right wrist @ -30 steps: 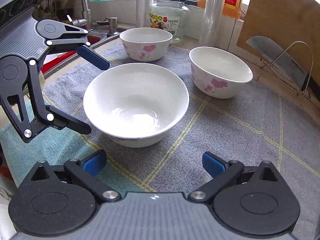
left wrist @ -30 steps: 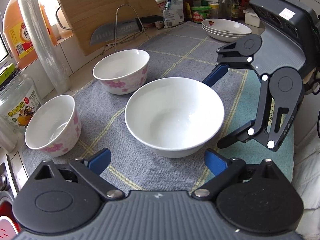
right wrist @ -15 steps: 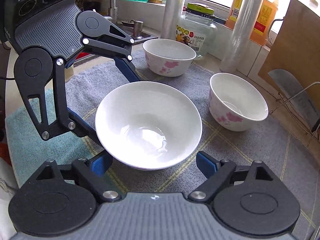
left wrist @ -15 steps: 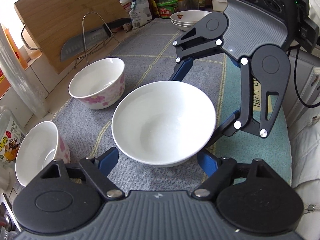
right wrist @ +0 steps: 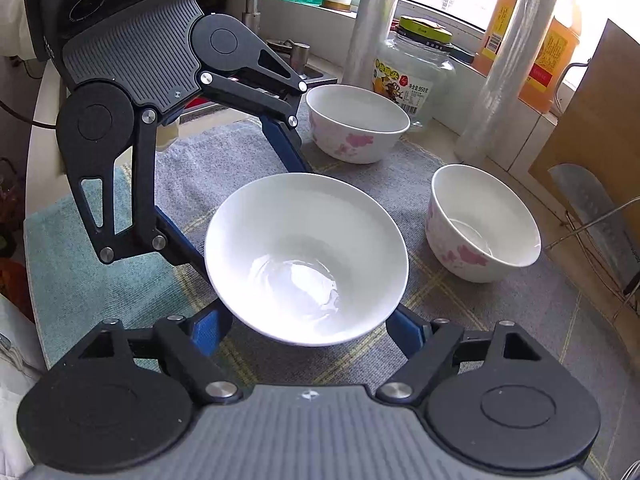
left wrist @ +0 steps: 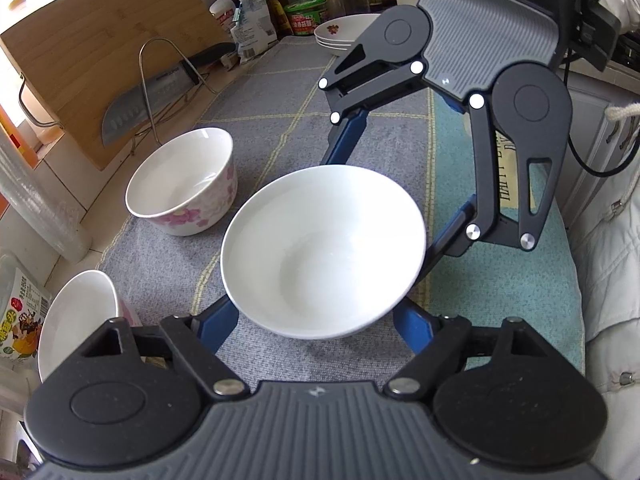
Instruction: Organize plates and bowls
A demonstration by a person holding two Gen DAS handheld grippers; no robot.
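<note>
A large plain white bowl (left wrist: 320,256) (right wrist: 304,256) sits in the middle of the grey cloth (left wrist: 280,120), gripped from opposite sides. My left gripper (left wrist: 316,320) (right wrist: 232,196) is closing, its blue fingers (left wrist: 218,328) against the bowl's wall under the rim. My right gripper (right wrist: 306,330) (left wrist: 396,188) faces it and is closing too, blue fingers (right wrist: 404,332) pressed to the bowl. Two smaller pink-flowered bowls (left wrist: 182,184) (left wrist: 76,316) stand beside it, also in the right wrist view (right wrist: 480,224) (right wrist: 358,120). A stack of plates (left wrist: 340,34) sits at the far end.
A cutting board (left wrist: 100,40) and a cleaver (left wrist: 152,92) on a wire stand lean at the wall. A glass jar (right wrist: 416,76), an oil bottle (right wrist: 552,52) and a roll of film (right wrist: 504,80) line the window side. A teal towel (left wrist: 500,280) covers the counter's front edge.
Both grippers have narrowed from wide open onto the large white bowl, and both have rolled. The bowl now sits close between each pair of fingers.
</note>
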